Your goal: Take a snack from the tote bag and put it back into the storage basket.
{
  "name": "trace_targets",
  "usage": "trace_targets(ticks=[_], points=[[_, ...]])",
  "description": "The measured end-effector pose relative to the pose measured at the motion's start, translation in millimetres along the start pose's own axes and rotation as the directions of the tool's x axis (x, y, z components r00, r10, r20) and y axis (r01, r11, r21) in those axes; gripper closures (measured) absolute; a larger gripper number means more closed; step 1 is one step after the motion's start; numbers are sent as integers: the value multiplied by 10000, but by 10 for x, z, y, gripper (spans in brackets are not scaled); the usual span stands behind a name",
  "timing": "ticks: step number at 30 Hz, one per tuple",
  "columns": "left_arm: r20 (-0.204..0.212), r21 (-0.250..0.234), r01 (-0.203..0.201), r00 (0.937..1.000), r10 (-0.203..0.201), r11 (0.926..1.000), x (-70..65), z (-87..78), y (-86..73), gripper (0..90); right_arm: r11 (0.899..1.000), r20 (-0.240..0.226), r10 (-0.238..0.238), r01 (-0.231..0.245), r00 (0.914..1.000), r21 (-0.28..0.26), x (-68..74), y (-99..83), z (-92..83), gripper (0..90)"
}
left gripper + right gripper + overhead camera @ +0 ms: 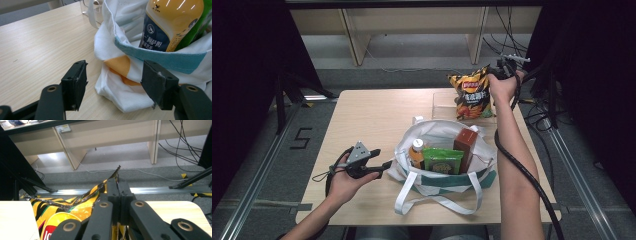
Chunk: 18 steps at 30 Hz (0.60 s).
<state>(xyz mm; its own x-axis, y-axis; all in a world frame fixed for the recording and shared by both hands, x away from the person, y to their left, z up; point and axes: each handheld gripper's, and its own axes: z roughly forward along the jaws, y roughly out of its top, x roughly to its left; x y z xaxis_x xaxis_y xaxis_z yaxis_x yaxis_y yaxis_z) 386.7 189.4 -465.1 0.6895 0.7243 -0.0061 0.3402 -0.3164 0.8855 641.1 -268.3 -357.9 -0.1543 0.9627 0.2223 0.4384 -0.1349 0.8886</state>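
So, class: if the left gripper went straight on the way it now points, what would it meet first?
The left gripper stands open, and the white tote bag lies directly ahead between its jaws, so it would probably meet the bag's cloth corner first.

Dim, dark at both sides in the high view. Overhead glare on the glossy amber plastic bottle (172,22). Slightly soft throughout.

Bare surface (367,115) lies open left of the tote bag (439,177). A bottle (416,152), packet (442,161) and carton (465,145) crowd its mouth. A clear box (443,104) blocks the far edge.
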Motion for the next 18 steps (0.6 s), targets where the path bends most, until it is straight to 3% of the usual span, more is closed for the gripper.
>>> trace_targets(ticks=[9,10,12,17,18], points=[[1,4,-8,10000,8,10000,-2,0,-1,365,9998,-43,23,-24,10000,-202,-12,-5,-13,900],[5,10,16,10000,-16,10000,-1,2,-2,365,9995,-152,296,-297,9994,-68,13,5,-22,900],[20,29,17,10000,-17,10000,-2,5,-5,365,9999,-412,30,-36,9991,-161,29,5,-5,900],[3,36,9,10000,-9,10000,-3,5,-3,365,9996,-614,269,-275,9977,-90,87,18,3,900],[12,38,13,10000,-13,10000,0,5,-5,365,9994,-759,204,-226,9969,-277,113,18,22,900]])
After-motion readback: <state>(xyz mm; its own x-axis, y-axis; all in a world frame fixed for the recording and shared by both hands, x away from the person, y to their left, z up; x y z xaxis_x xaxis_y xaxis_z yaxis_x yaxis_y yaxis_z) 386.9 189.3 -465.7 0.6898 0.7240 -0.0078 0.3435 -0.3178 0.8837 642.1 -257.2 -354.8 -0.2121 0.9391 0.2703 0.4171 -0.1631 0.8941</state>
